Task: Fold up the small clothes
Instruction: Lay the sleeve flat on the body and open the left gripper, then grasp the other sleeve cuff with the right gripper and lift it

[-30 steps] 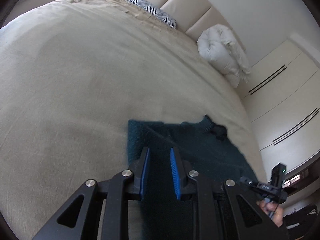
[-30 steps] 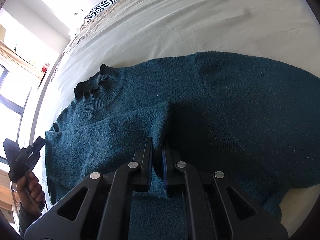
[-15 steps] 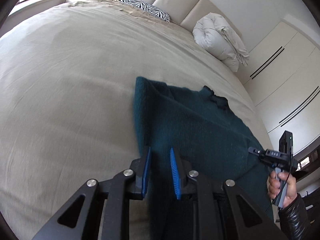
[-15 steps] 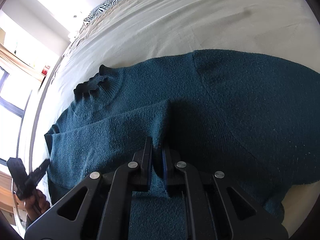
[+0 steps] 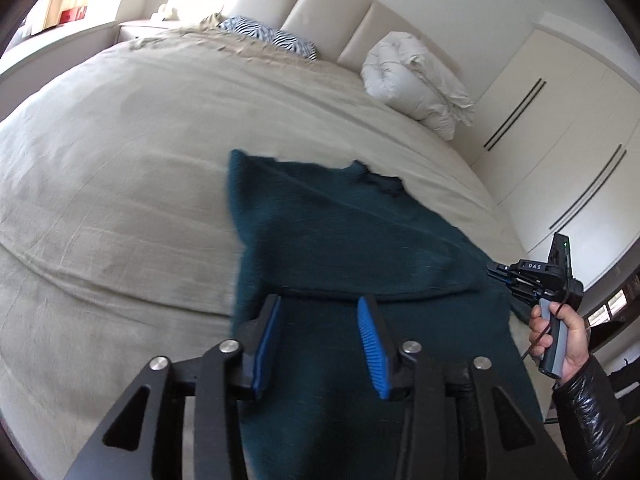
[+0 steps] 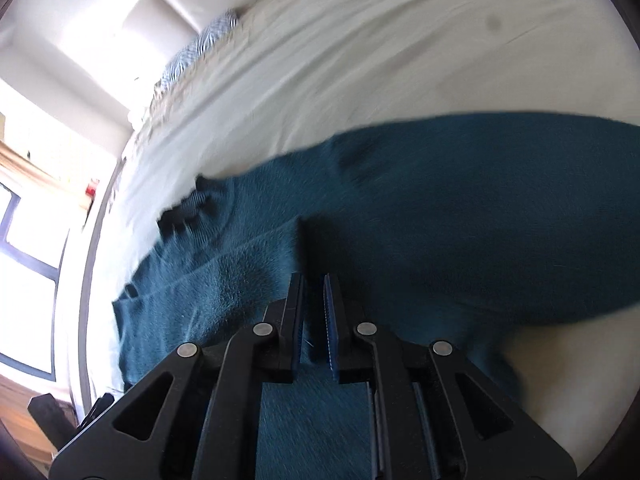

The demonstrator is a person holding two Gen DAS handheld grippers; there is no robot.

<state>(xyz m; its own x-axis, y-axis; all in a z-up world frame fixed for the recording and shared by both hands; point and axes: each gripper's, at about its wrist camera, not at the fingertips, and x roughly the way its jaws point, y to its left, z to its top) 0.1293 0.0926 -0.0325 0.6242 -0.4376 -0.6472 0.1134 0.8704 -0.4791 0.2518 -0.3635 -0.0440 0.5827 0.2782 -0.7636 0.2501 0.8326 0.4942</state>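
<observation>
A: Teal knit sweater (image 5: 344,236) lies on the bed (image 5: 120,160) toward its near edge, collar pointing at the headboard end; one sleeve is folded across the chest.

B: Claws?

A: Left gripper (image 5: 320,336) hovers over the lower body of the sweater, blue pads spread, nothing between them. Right gripper (image 6: 314,320) has its jaws drawn nearly together at the folded sleeve's end; the view is blurred, so I cannot tell whether knit is pinched.

B: Risks from here?

A: My judgement: if the right claw lifts with fabric snagged on a pad, the sleeve fold drags open. The loose knit could also bunch on the soft bed cover if pulled sideways.

B: Containers?

A: None seen. Farther out: zebra pillow (image 5: 272,36) and white rolled duvet (image 5: 416,80) at the headboard end, wardrobe (image 5: 560,140) beyond the bed's right edge.
</observation>
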